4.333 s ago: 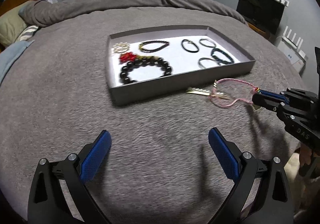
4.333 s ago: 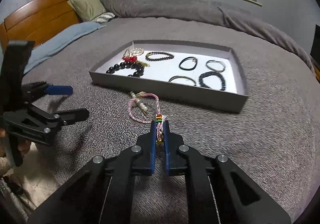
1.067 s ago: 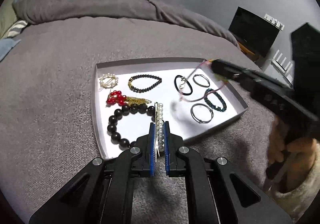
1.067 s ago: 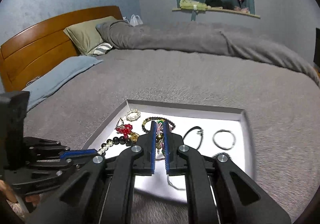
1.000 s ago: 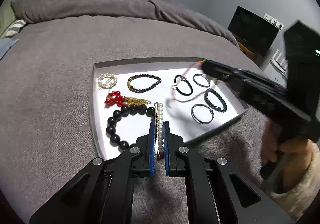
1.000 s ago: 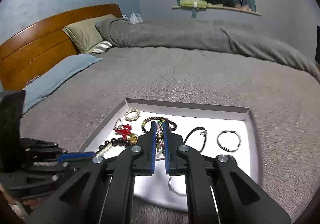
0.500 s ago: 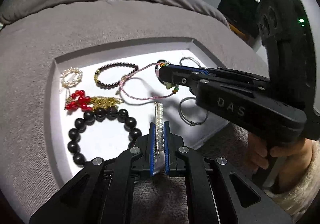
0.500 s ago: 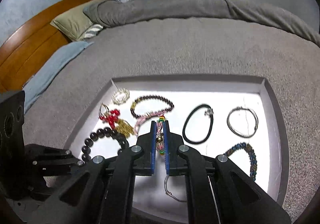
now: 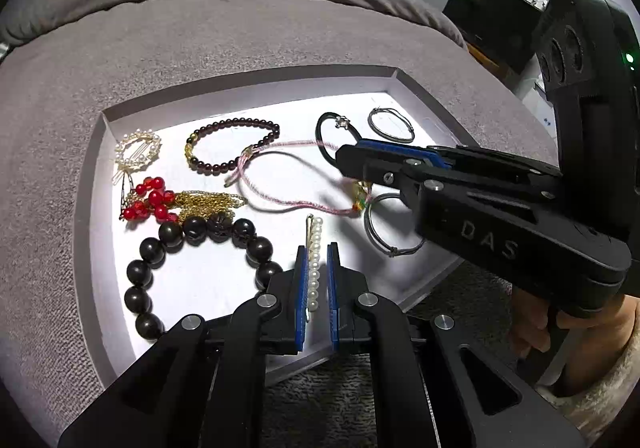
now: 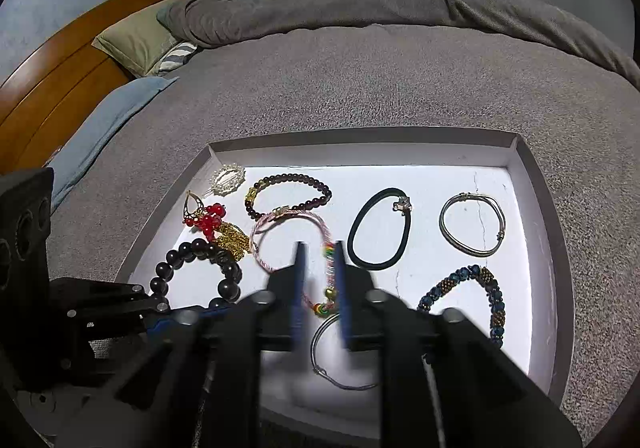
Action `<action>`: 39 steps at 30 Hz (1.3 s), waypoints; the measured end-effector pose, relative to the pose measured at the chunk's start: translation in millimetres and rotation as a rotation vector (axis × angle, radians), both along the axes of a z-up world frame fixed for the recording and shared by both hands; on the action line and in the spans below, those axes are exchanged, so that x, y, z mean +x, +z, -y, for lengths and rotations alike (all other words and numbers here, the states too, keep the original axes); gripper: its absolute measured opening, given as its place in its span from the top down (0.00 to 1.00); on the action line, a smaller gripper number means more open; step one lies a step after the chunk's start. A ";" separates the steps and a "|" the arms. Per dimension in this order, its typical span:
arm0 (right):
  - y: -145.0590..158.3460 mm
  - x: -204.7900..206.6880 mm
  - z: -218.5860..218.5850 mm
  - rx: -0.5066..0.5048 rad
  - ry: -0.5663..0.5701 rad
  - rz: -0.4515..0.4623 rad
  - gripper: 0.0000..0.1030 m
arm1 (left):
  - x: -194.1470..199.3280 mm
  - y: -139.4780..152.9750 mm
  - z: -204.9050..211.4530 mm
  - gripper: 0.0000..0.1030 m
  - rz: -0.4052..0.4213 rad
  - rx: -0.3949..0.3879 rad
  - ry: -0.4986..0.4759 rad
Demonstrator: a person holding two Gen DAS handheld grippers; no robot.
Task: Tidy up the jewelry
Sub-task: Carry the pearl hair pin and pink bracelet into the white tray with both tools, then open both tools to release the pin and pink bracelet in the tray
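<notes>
A grey tray with a white floor (image 9: 90,184) (image 10: 532,176) lies on the bed. My left gripper (image 9: 317,272) is shut on a pearl hair clip (image 9: 314,248) held over the tray's near edge. My right gripper (image 10: 319,280) (image 9: 352,160) is over the tray's middle, its jaws a little apart. The pink cord bracelet (image 10: 296,220) (image 9: 280,204) with coloured beads lies on the tray floor between and ahead of the right fingers, no longer gripped.
In the tray lie a black bead bracelet (image 9: 192,228), a red-and-gold earring (image 9: 152,202), a pearl brooch (image 9: 138,152), a dark-red bead bracelet (image 10: 288,194), a black hair tie (image 10: 380,232), two silver bangles (image 10: 472,224), a blue bead bracelet (image 10: 480,288). Grey blanket (image 10: 360,80) surrounds it.
My right gripper lowered the pink bracelet onto the tray floor and opened its jaws, letting it go. My left gripper moved closer over the tray, still holding the pearl clip.
</notes>
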State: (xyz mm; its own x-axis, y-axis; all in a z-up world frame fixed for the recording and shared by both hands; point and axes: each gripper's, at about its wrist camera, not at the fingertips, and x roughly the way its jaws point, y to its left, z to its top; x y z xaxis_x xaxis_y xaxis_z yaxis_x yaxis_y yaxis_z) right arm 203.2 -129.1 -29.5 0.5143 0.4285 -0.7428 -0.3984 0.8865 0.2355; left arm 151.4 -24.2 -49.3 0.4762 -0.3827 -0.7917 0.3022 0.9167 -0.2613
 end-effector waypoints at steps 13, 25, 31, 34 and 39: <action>20.1 -16.4 24.4 0.018 -0.059 0.056 0.67 | -3.6 1.3 -3.4 0.89 -0.002 0.002 0.016; 44.4 -64.0 64.5 0.037 -0.118 0.117 0.65 | -38.3 26.3 -14.2 0.77 0.074 0.034 0.053; 41.6 -89.9 78.7 0.028 -0.126 0.103 0.52 | -65.4 44.5 -18.9 0.62 0.133 0.081 0.070; 41.9 -102.4 83.9 0.011 -0.139 0.105 0.27 | -76.0 49.5 -20.9 0.32 0.138 0.089 0.087; 48.4 -120.9 90.1 0.006 -0.150 0.118 0.05 | -92.4 57.8 -30.0 0.11 0.162 0.088 0.155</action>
